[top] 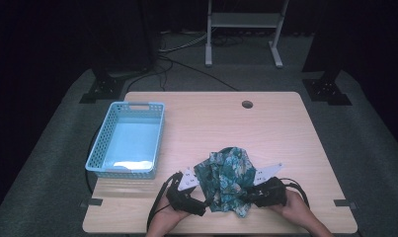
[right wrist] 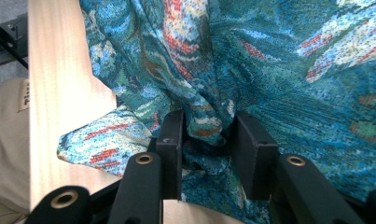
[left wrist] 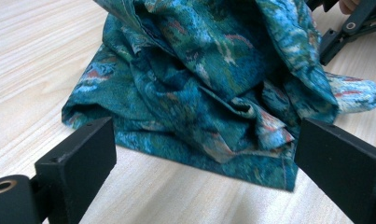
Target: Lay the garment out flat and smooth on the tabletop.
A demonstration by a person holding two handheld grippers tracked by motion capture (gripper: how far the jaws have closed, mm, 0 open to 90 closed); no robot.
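Teal patterned cloth bunched between right gripper's fingers.

Cloth heaped on bench near front edge, between both claws; basket behind-left, well apart.

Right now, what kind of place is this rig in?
Probably a lab or recording studio, not a home: a bare wooden table on grey carpet, black curtains around it, floor cables and equipment stands behind. Only a blue basket and a crumpled teal cloth sit on it.
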